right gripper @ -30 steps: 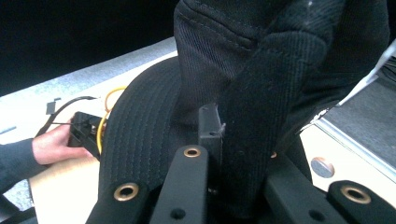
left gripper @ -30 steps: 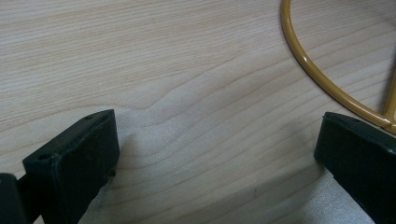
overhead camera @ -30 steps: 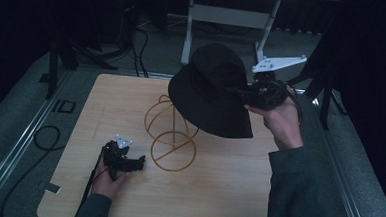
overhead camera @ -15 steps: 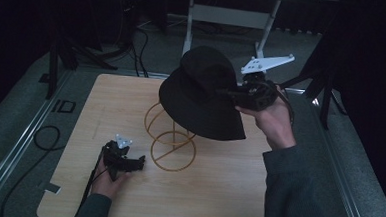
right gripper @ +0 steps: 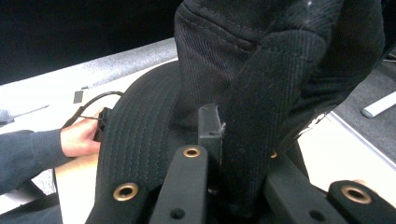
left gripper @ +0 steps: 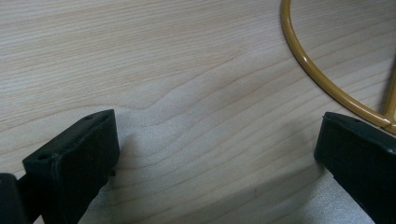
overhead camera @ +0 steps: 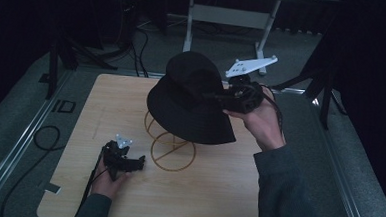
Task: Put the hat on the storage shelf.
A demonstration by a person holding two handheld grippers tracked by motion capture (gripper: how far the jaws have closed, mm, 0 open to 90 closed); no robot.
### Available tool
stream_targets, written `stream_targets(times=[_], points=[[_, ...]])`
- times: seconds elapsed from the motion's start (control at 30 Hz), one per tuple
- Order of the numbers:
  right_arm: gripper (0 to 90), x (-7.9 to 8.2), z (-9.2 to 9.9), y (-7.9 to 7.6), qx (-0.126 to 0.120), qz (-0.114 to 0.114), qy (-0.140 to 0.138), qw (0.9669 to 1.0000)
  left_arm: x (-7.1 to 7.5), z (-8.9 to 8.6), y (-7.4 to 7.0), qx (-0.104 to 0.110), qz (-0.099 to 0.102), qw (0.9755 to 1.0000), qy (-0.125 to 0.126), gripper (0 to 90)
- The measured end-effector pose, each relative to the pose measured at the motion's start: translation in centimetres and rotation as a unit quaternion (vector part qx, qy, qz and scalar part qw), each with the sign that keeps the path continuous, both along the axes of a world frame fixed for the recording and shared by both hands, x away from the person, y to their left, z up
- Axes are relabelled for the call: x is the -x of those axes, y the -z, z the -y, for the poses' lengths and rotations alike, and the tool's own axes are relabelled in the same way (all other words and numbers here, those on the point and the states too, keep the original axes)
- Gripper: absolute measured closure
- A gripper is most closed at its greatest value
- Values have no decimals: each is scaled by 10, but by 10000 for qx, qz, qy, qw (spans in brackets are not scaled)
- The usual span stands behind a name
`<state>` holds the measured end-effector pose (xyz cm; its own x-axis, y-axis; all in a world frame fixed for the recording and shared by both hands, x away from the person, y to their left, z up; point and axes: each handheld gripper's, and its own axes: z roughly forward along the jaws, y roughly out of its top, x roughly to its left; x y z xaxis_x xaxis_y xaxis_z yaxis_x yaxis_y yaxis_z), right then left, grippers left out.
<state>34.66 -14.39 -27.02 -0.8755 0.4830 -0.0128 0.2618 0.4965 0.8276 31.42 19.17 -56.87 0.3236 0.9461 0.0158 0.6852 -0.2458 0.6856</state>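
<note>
A: Black corduroy hat [overhead camera: 191,106], soft, ribbed, wide floppy brim. Pinched at the crown by the right gripper [overhead camera: 220,96], jaws clamped tight on a fold of cloth.

B: Confirmed from the right gripper view: hat [right gripper: 261,93] bunched between the jaws, stitched rings on the brim plain to see. Position?

A: Held up over the gold wire stand [overhead camera: 171,147], crown roughly above the stand's upper loop, brim hanging low on the near side. Shifted leftward across the table [overhead camera: 217,190] against a second ago, from well right of the stand to nearly over it. Also a touch lower.

B: Meaning for the job?

A: Likely the carry nearly done; lowering onto the stand still to come. Not yet seated, as far as can be told; brim hides the loop top.

B: Left gripper [overhead camera: 128,161]?

A: Resting on pale wood, just beside the stand's round base ring, unmoved. Jaws spread wide, nothing between. Stand wire [left gripper: 322,77] thin, glossy, mustard-gold, curving past the far jaw. Wood grain smooth, light, matte.
</note>
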Motion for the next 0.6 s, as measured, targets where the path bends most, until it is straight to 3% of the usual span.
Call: stream_targets(times=[0.6], points=[[869, 1, -32, 15, 299, -81, -292, 9991, 0, 0, 0, 4, 1, 10000, 2, 2]])
